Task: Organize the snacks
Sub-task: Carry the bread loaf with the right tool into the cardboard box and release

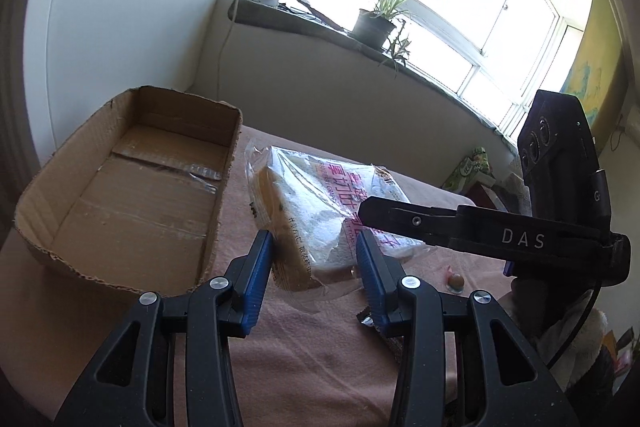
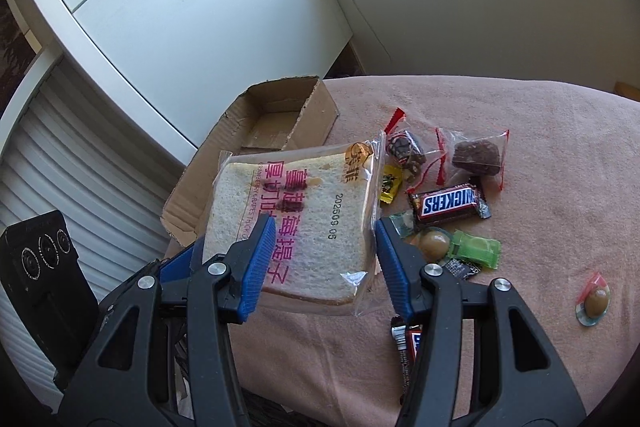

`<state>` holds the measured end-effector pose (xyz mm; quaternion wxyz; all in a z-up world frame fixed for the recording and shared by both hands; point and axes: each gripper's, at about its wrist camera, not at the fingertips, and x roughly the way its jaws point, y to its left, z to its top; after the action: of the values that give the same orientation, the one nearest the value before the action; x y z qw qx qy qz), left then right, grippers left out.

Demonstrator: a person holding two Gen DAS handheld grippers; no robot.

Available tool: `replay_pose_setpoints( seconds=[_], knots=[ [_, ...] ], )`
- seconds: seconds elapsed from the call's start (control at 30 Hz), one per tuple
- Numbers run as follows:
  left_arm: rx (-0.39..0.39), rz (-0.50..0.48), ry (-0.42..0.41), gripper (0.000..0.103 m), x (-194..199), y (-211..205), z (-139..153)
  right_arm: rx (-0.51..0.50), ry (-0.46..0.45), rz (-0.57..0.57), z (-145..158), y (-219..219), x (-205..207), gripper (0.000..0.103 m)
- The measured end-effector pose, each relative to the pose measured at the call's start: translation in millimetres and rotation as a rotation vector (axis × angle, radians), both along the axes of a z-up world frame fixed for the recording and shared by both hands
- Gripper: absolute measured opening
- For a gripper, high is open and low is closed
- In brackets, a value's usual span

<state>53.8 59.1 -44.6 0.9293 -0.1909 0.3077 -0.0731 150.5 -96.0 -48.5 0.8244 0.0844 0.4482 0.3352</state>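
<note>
A clear bag of sliced bread [image 1: 316, 211] [image 2: 296, 223] with pink lettering hangs tilted above the pink cloth, just right of an open cardboard box [image 1: 140, 187] [image 2: 276, 119]. My left gripper [image 1: 316, 259] has its blue pads pressed on the bag's near end; in the right wrist view it [image 2: 176, 267] shows at the bag's lower left corner. My right gripper [image 2: 324, 255] is shut across the bag's width, and in the left wrist view it [image 1: 400, 223] reaches in from the right over the bag. Nothing lies in the box.
Loose snacks lie right of the bread: a Snickers bar [image 2: 448, 205], a second one [image 2: 412, 343] under my right finger, two bagged brown cakes [image 2: 476, 155], a green candy [image 2: 476, 249] and a round candy [image 2: 596, 301]. A potted plant [image 1: 376, 23] stands on the windowsill behind.
</note>
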Motion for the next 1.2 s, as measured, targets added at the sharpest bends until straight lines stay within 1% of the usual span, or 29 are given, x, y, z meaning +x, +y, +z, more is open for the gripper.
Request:
replay_pose_setpoints(
  seconds=[0.3,0.63,0.93,1.2],
  knots=[
    [0.000,0.107,-0.014,0.041,-12,51,-1,-0.017,-0.026,0.095,5,64,-5,0.054],
    [0.014,0.197,0.004,0.041,-13,93,-8,-0.035,-0.015,0.171,-9,127,-2,0.054],
    [0.019,0.236,0.030,0.041,-9,118,-21,-0.042,0.022,0.196,-23,159,7,0.054],
    [0.027,0.256,0.044,0.041,-11,126,-25,-0.047,0.041,0.209,-33,171,9,0.054]
  ],
)
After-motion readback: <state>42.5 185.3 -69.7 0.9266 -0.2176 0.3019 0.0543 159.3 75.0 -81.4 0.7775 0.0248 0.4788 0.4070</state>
